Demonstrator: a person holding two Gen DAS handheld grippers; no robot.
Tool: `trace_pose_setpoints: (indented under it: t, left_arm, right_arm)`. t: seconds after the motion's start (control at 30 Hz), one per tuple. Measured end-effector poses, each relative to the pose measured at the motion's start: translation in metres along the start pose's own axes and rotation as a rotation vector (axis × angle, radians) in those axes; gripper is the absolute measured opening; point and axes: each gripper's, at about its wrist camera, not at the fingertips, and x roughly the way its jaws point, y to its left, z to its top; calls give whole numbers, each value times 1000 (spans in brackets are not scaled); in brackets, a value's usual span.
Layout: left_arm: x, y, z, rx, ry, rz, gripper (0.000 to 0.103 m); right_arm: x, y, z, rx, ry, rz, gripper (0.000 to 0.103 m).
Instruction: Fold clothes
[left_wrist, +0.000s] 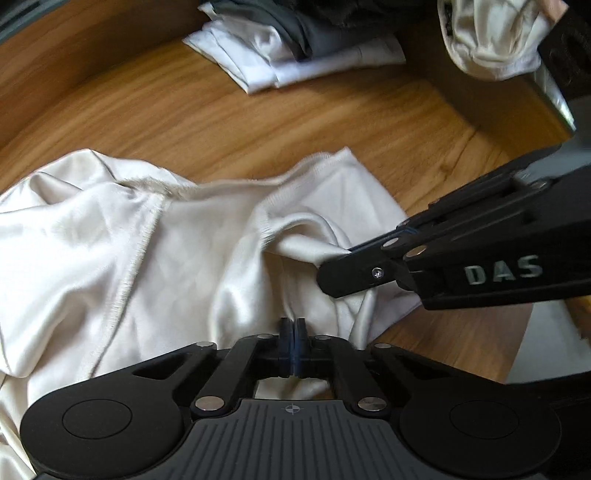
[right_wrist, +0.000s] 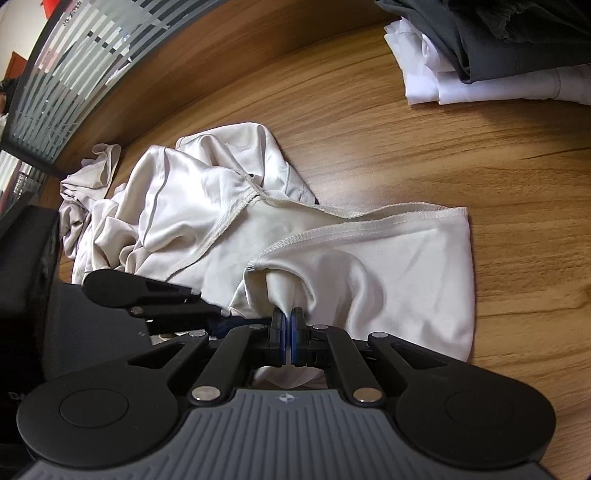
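Note:
A cream satin garment (left_wrist: 129, 240) lies crumpled on the wooden table (left_wrist: 221, 110), its stitched hems showing. My left gripper (left_wrist: 293, 325) sits low at the garment's near edge, jaws shut, with a thin ridge of the cloth pinched between the pads. My right gripper (left_wrist: 332, 267) comes in from the right and is shut on a fold of the same garment. In the right wrist view that gripper (right_wrist: 287, 315) holds a drawn-up peak of the garment (right_wrist: 388, 266) between its blue pads. The left gripper's black frame lies just to its left, its tips hidden against the cloth.
A folded stack of white and grey clothes (left_wrist: 295, 55) (right_wrist: 498, 55) sits at the far side of the table. Another cream piece (left_wrist: 491, 40) is bunched at the upper right. A striped glass partition (right_wrist: 74, 74) runs behind the table's far edge.

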Motion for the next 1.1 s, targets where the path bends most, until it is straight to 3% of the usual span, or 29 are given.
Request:
trace_pose_setpoints:
  t: [0.27, 0.53, 0.6, 0.73, 0.93, 1.1]
  left_arm:
    - [-39, 56, -9, -360, -123, -244, 2]
    - [-49, 96, -36, -636, -186, -323, 2]
    - [-51, 101, -42, -675, -200, -328, 2]
    - [-57, 110, -54, -732, -221, -322, 2]
    - [-59, 118, -67, -767, -226, -294, 2]
    - [-61, 122, -72, -792, -233, -290, 2]
  right_arm:
    - [7, 2, 3, -120, 6, -126, 5]
    - [9, 6, 3, -154, 17, -130, 19]
    - [8, 8, 2, -157, 13, -129, 26]
    - [3, 5, 1, -120, 1, -96, 31]
    - [0, -2, 0, -68, 7, -57, 32]
    - [-7, -9, 1, 39, -14, 42, 32]
